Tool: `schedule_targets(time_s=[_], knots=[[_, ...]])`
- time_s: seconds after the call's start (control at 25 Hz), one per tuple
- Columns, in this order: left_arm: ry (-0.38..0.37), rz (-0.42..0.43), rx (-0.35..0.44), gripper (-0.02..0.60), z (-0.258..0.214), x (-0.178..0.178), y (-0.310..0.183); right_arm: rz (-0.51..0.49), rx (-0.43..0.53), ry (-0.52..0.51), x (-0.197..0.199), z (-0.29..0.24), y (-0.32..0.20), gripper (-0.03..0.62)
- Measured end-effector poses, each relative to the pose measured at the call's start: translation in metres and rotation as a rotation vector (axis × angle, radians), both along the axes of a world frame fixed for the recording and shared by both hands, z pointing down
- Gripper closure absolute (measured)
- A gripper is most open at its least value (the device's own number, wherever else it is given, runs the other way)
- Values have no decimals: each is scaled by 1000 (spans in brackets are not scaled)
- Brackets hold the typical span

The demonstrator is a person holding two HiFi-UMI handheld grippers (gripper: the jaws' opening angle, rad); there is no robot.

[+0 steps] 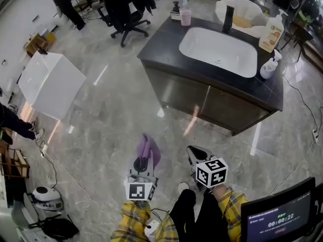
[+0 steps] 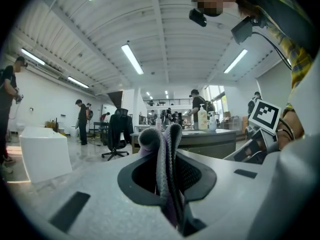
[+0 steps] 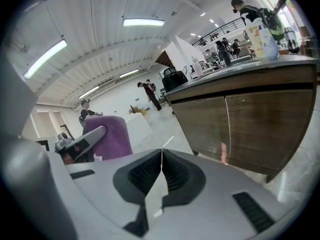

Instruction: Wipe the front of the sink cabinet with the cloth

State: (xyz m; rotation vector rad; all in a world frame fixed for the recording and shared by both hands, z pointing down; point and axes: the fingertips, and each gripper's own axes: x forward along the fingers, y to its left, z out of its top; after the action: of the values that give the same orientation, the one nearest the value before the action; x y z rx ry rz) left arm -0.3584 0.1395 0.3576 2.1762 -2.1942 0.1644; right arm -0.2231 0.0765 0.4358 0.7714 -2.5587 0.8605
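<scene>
You held both tools low before your knees, pointed toward the cabinet point(image 1: 202, 102) and well apart from it. Your left tool point(image 1: 145, 161) was clamped on the purple cloth point(image 1: 150, 149), which stuck up past its jaws. Your right tool point(image 1: 194, 154) had its jaws pressed together on nothing. Only the head view showed the sink point(image 1: 218, 51) in the dark counter point(image 1: 160, 40). The right tool view showed the cabinet's two doors from low down, with the cloth off to the left.
</scene>
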Motion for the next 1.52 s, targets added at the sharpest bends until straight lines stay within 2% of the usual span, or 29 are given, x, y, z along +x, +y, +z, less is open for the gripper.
schedule_targets(time_s=[0.32,0.64,1.0,1.2,1.52], knots=[[4,1,-15,540,22,-23,-21,-13,-13,7,-23,11,-5,588],[-30,24,-20,540,32,-41,-98,-4,-25,-21,-43,26,-61,588],[-7,-23,-53,540,63,-63,-198,6,-43,-46,-55,39,-147,588],[-32,-33,-97,540,79,-72,-236,14,-60,-49,-53,44,-181,588],[-51,-27,-107,540,104,-87,-284,42,-71,-34,-53,66,-210,588]])
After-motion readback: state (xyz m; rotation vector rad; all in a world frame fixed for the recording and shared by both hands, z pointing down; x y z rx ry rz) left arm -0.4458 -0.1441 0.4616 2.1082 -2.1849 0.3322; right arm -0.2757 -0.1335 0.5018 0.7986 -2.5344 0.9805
